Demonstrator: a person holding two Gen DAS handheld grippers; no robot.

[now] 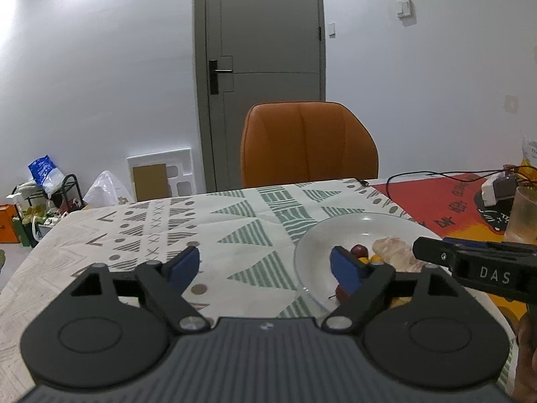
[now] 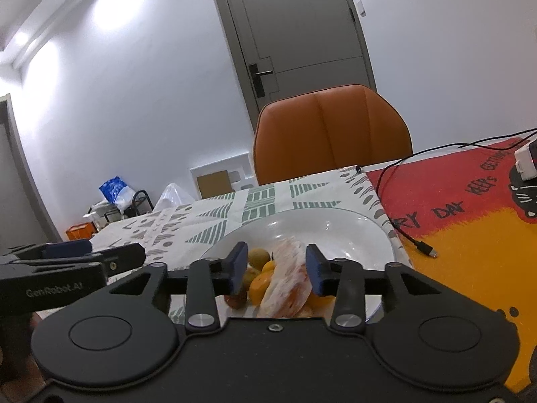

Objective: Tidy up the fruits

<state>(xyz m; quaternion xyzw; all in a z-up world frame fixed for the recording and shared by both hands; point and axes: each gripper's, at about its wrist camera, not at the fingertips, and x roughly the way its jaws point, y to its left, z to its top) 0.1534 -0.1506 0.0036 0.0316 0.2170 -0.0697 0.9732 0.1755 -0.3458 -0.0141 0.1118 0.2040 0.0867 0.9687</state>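
Fruits (image 2: pixel 268 278) on plate (image 2: pixel 352 231), between parted right jaws

"DAS" on the right gripper (image 1: pixel 476 265), apparently "GenRobot.AI" on the left gripper (image 2: pixel 53 290).

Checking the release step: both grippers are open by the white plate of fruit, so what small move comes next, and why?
Probably draw the right gripper straight back: the peeled orange citrus fruit lies on the white ceramic plate between its open pads, apparently untouched.
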